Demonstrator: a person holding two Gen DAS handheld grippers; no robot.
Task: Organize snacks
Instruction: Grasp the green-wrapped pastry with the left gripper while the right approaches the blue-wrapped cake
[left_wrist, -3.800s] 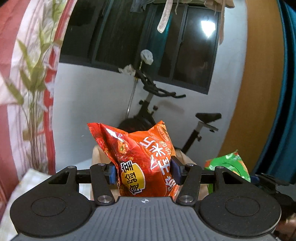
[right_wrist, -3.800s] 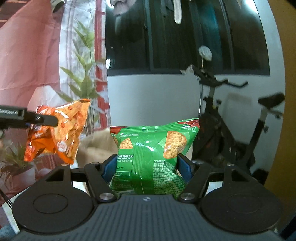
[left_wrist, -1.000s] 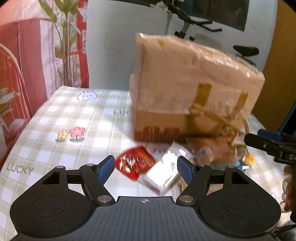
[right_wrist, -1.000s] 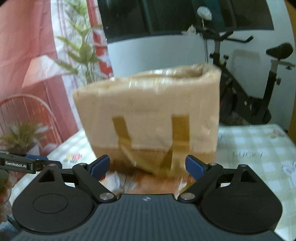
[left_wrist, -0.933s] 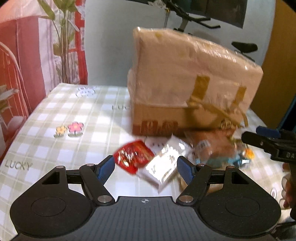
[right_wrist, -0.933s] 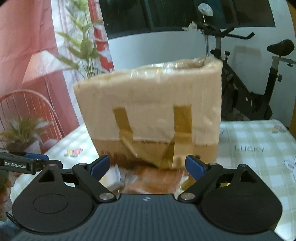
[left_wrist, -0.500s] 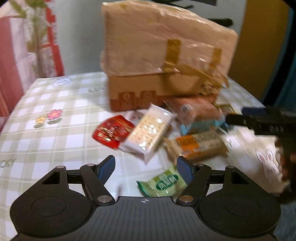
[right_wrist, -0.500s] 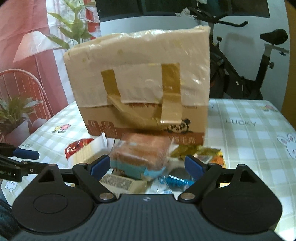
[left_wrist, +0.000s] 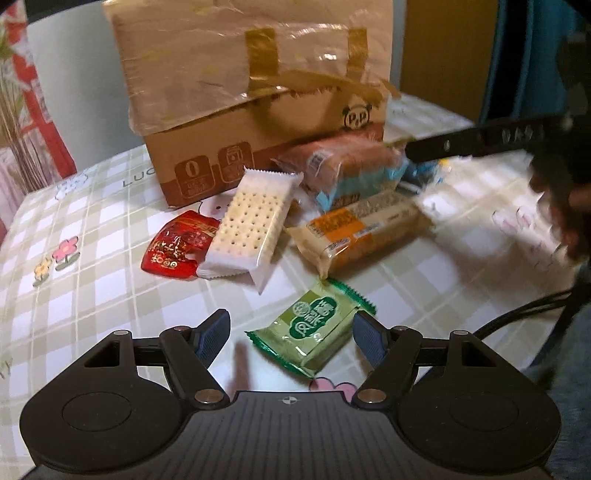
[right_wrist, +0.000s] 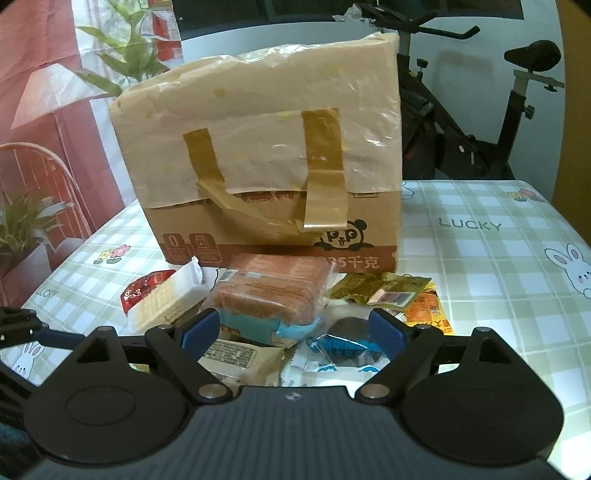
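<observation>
Several snack packets lie on the checked tablecloth in front of a taped cardboard box (left_wrist: 258, 92) (right_wrist: 266, 155). My left gripper (left_wrist: 291, 332) is open low over a green packet (left_wrist: 312, 332), which lies between the fingers without touching the pads. Beyond it are a white cracker packet (left_wrist: 255, 229), a red packet (left_wrist: 177, 247) and a tan bar packet (left_wrist: 362, 232). My right gripper (right_wrist: 295, 330) is open, with a brown cake pack (right_wrist: 271, 291) and a blue wrapper (right_wrist: 340, 347) just past its fingertips. Nothing is held.
The table (right_wrist: 498, 258) has a right edge close by. An exercise bike (right_wrist: 480, 110) and a plant (right_wrist: 122, 55) stand behind it. A person's hand (left_wrist: 565, 206) and a cable (left_wrist: 524, 314) are at the right. Gold (right_wrist: 384, 288) and orange (right_wrist: 424, 310) packets lie beside the box.
Both grippers, which held chip bags several seconds ago, are empty and have dropped toward the table. The left one rolled and came over the green packet; the right has stopped.
</observation>
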